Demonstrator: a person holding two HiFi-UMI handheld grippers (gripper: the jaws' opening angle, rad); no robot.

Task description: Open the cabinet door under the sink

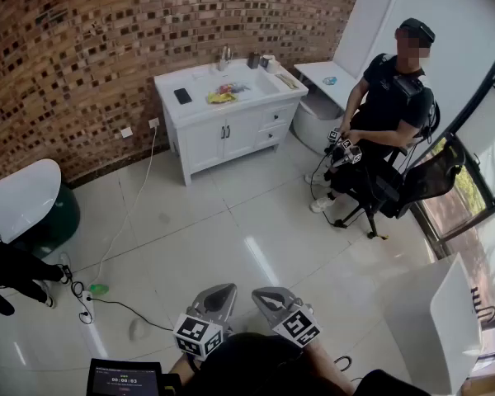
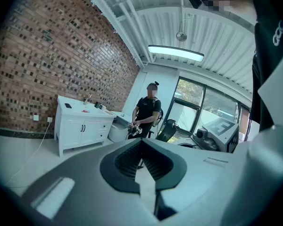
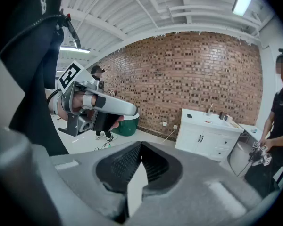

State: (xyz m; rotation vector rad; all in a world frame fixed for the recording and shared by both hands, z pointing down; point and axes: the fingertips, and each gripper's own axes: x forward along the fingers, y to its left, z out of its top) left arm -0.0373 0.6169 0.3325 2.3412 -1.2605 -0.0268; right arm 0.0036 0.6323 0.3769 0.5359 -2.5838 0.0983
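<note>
Left hand-held gripper (image 1: 217,297): closest to you, low in the head view and well short of the cabinet (image 1: 200,147). In the left gripper view, the hand-held gripper (image 2: 141,144) is clenched tip to tip, with nothing between the jaws.

Right hand-held gripper (image 1: 271,299): just beside the left one and equally far from the cabinet. It is also clenched and empty in its own view (image 3: 140,146).

Progress: my reading is that the task has not started. You stand well back from the cabinet, a wide stretch of bare floor (image 1: 231,221) lies between you and it, and neither hand-held gripper touches anything. What is left is the whole job: walk up, release one pair of jaws, take a handle, and swing the door out.

Task's thing: the cabinet is white and stands against the brick wall (image 1: 107,48), with the sink (image 1: 260,83) set in its top. On the left part of its front are two doors (image 1: 219,143). Both look shut and flush, and their dark handles (image 1: 224,130) sit side by side where the doors meet. To the right of the doors are two drawers (image 1: 276,122), also closed. The task does not say which door is meant, and you cannot tell from here.

Right of the cabinet: a seated person (image 1: 388,110), apart from it and not blocking the doors.
</note>
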